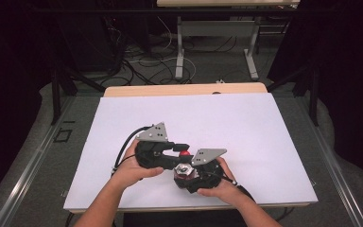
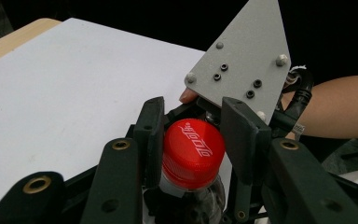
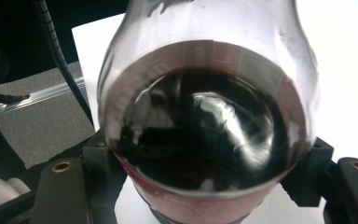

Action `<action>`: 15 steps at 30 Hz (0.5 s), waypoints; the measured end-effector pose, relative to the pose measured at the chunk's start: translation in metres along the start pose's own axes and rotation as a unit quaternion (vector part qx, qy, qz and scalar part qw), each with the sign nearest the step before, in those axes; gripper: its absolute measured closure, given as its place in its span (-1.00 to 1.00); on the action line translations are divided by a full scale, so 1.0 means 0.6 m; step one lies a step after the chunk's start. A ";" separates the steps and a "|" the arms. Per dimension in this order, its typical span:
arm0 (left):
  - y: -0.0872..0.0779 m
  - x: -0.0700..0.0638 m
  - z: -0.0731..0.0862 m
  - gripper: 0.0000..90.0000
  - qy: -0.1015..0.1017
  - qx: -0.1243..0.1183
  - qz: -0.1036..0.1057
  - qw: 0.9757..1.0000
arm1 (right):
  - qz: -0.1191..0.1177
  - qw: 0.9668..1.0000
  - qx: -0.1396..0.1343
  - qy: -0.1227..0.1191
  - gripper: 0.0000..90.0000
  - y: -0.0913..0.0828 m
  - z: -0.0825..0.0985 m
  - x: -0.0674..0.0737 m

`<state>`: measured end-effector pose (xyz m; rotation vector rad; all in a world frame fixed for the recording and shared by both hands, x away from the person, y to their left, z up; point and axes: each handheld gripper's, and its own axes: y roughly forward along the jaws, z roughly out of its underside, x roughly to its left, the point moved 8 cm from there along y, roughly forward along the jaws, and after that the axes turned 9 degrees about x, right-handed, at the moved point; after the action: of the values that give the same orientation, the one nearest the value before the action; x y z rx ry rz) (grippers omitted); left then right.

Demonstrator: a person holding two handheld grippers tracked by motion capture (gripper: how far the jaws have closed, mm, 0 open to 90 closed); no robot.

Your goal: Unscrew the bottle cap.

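Left gripper (image 2: 193, 140) has its jaws clamped on the red cap (image 2: 193, 147); right gripper (image 3: 205, 172) has its jaws squeezed around the bottle (image 3: 205, 121) body, holding it just above the white counter (image 1: 217, 118) near the front edge. Dark soda inside, so I'd guess some weight. Clear plastic looks slick and squashy; the ribbed cap is the better twisting spot.

Before me a white sheet (image 1: 227, 123) covers the wooden table (image 1: 184, 89) mid-frame. Beyond it, top centre, cables (image 1: 146, 61) sprawl beside a second table's grey legs (image 1: 180, 52).
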<state>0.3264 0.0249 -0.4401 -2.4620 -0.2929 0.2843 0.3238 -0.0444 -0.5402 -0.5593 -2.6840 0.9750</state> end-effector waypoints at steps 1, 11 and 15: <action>-0.001 0.001 0.001 0.37 -0.002 -0.001 -0.003 1.000 | 0.001 1.000 0.001 0.001 -0.37 0.000 0.000 -0.001; 0.008 -0.001 -0.002 0.38 -0.072 -0.019 -0.110 0.991 | 0.033 0.999 0.004 0.023 -0.37 0.002 0.001 -0.010; 0.011 -0.007 -0.008 0.38 -0.109 -0.025 -0.160 0.981 | 0.053 0.998 0.000 0.039 -0.37 0.000 -0.002 -0.014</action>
<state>0.3246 0.0157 -0.4402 -2.3864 -0.7882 0.4125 0.3316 -0.0475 -0.5402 -0.7309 -2.6075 0.9596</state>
